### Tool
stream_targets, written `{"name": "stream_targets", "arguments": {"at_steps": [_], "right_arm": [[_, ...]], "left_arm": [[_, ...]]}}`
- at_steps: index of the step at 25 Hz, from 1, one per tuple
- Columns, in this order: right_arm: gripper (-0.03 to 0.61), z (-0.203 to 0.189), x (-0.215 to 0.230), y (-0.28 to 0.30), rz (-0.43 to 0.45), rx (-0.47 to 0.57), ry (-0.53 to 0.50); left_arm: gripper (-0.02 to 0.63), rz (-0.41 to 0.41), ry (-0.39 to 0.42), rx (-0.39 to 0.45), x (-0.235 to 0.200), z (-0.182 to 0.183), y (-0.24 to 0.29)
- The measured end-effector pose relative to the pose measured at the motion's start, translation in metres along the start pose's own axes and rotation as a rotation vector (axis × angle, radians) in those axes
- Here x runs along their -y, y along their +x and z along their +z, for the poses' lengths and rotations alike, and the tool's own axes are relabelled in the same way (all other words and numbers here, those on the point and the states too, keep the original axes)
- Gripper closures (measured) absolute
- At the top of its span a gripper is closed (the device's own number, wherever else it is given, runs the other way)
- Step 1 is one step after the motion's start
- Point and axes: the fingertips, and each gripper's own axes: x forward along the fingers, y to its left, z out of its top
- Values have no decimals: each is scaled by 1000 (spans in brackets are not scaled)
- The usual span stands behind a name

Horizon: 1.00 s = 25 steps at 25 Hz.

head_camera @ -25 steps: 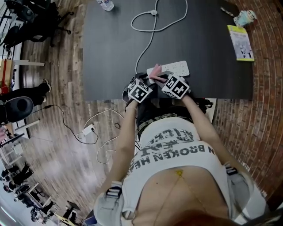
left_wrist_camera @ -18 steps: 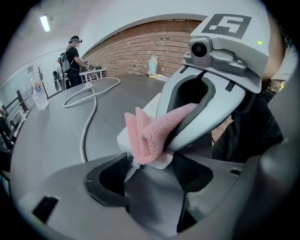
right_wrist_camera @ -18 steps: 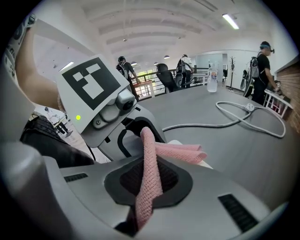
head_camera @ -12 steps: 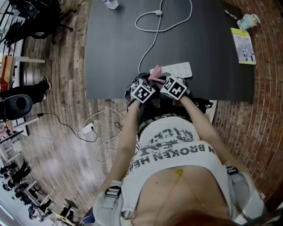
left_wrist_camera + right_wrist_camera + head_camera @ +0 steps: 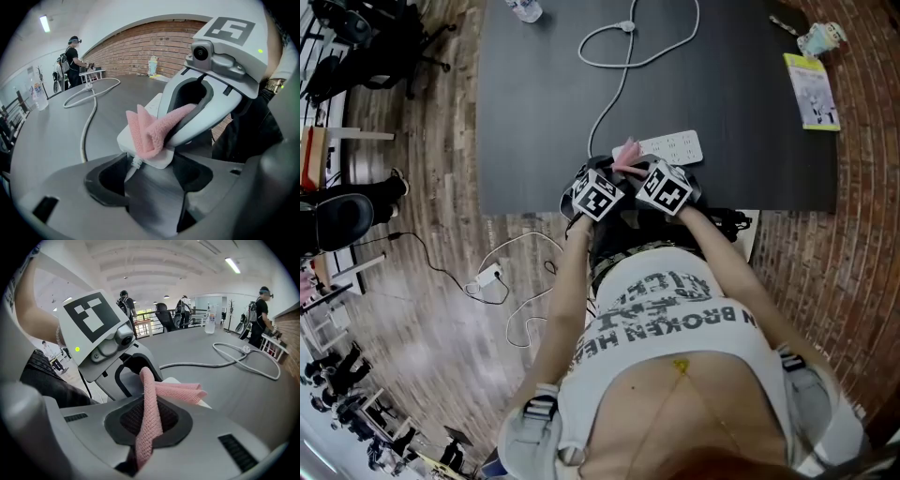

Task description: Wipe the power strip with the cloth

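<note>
A white power strip point(image 5: 680, 145) lies near the front edge of the black table point(image 5: 534, 112). In the head view my right gripper point(image 5: 642, 169) is shut on a pink cloth point(image 5: 625, 153) resting on the strip's cable end. The left gripper view shows the folded cloth point(image 5: 150, 129) lying on the strip point(image 5: 151, 159), pinched by the right gripper point(image 5: 176, 136). My left gripper point(image 5: 150, 180) stands open right at that end, its pads on either side of the cable outlet. In the right gripper view the cloth point(image 5: 149, 413) runs through my right gripper point(image 5: 150, 427).
The strip's white cable point(image 5: 623, 56) loops across the table's far side. A water bottle point(image 5: 525, 9) stands at the far left edge; a yellow booklet point(image 5: 811, 89) and a small cup point(image 5: 818, 37) are far right. Another power strip point(image 5: 487, 277) lies on the wooden floor.
The right gripper and cloth have shifted slightly left along the strip toward its cable end. The left gripper has hardly moved.
</note>
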Motion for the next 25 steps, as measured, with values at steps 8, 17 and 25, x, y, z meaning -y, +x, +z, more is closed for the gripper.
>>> {"name": "stream_targets", "arguments": {"at_steps": [8,17,25], "right_arm": [[563,-11,13,-11,-34,10,55],[563,-25,27,-25,-80,17,89],[563,-32,35,-34,-96,29,113]], "left_arm": [[328,5,-2,2,-1,1,-1],[328,5,0,5,1,1,0],[328,8,4,8,-1,2,0]]}}
